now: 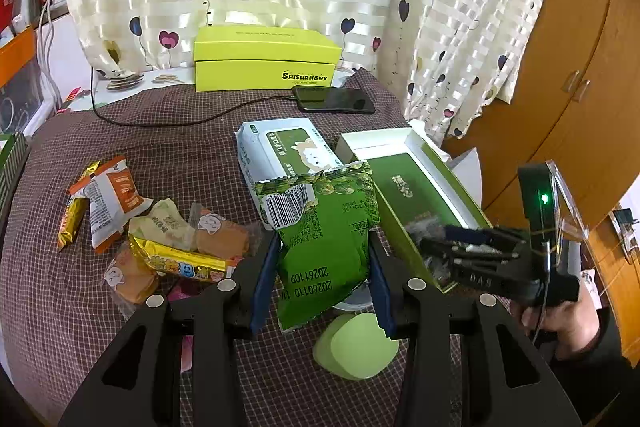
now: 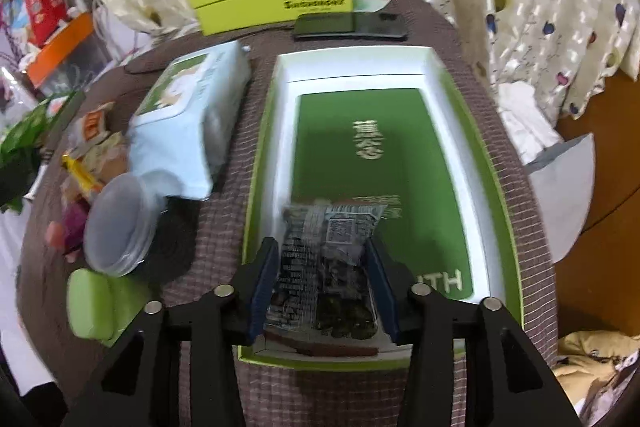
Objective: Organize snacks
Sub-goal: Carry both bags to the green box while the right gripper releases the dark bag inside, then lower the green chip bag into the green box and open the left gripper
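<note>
Plainly printed "SHISHANGNX" on the yellow-green box (image 1: 267, 61) at the back of the checked tablecloth (image 1: 168, 131), next to a black phone (image 1: 334, 99) on a cable. Dated "20260110" and "20261109" upside down, with a barcode near the top edge: green snack bag (image 1: 326, 239), long axis running away from the camera, clamped between the pads of the left gripper (image 1: 322, 287). Lined in white with a green insert bearing pale characters and the letters "ITH": open gift box (image 2: 494, 187), holding a dark clear-wrapped snack packet (image 2: 324, 267) at its near end, lengthwise along the box, flanked by the right gripper (image 2: 322, 291); pads against its sides, contact blurred. Heaped at left: loose orange and gold snack packets (image 1: 152, 239). Beside the gift box: wet-wipes pack (image 1: 288, 155).
</note>
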